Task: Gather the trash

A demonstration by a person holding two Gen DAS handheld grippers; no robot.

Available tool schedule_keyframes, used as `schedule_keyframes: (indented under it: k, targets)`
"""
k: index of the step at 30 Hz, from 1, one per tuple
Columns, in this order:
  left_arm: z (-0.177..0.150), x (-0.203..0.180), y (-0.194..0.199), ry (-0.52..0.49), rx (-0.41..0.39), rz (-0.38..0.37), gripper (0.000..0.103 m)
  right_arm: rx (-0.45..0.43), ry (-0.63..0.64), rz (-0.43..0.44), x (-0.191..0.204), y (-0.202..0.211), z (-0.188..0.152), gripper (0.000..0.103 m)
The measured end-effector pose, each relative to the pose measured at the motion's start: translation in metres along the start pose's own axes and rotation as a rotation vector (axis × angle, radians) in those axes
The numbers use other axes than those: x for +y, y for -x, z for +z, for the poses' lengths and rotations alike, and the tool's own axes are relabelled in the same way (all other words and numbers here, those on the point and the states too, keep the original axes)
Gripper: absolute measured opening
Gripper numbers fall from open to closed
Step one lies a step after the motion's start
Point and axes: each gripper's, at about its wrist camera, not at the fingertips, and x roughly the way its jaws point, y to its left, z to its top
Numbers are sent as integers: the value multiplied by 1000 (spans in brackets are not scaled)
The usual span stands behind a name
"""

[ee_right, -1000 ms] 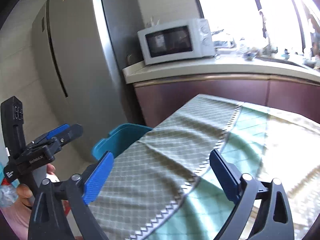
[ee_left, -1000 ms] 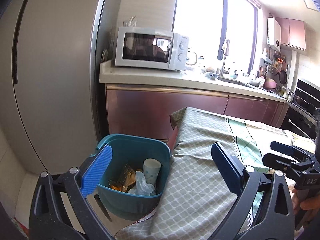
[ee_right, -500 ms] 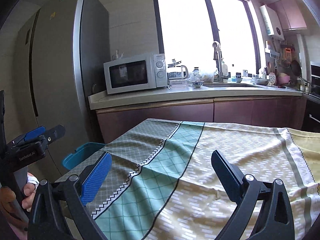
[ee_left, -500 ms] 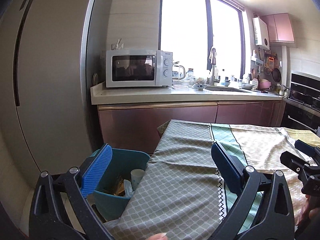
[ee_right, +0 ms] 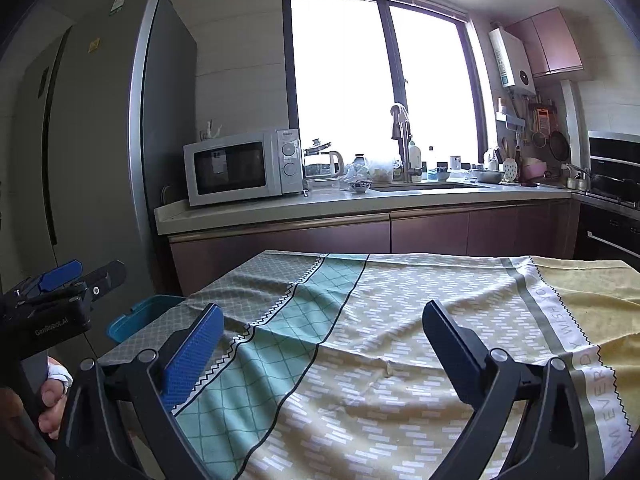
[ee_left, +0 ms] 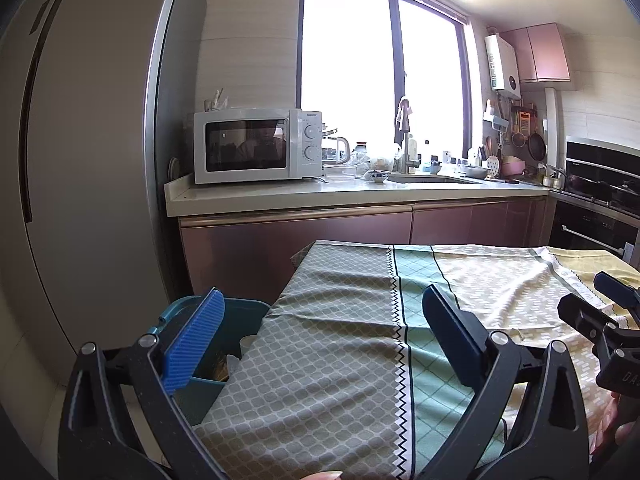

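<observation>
I am standing in a kitchen, facing a counter with a microwave under a bright window, a tall refrigerator on the left. Between me and the counter a table is lying under a patterned tablecloth; I am finding no loose trash on it in either view. The teal trash bin is sitting on the floor just beside the table's left edge, low and to the left of my left gripper, with a cup and wrappers partly showing inside. My left hand is the nearer one; my right gripper is hanging over the cloth's middle, well apart from the bin. Both grippers are spread wide and carrying nothing. I am judging the collecting largely done, pending a check of hidden areas.
</observation>
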Motion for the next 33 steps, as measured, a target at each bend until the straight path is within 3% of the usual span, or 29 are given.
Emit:
schedule_keyframes:
  k: [5, 33]
  targets:
    - [-2, -9, 1, -17, -9, -10, 97, -33, -1, -53, -4, 11, -3, 96]
    - [-6, -16, 11, -24, -33, 0, 97, -36, -36, -46, -15, 24, -5, 96]
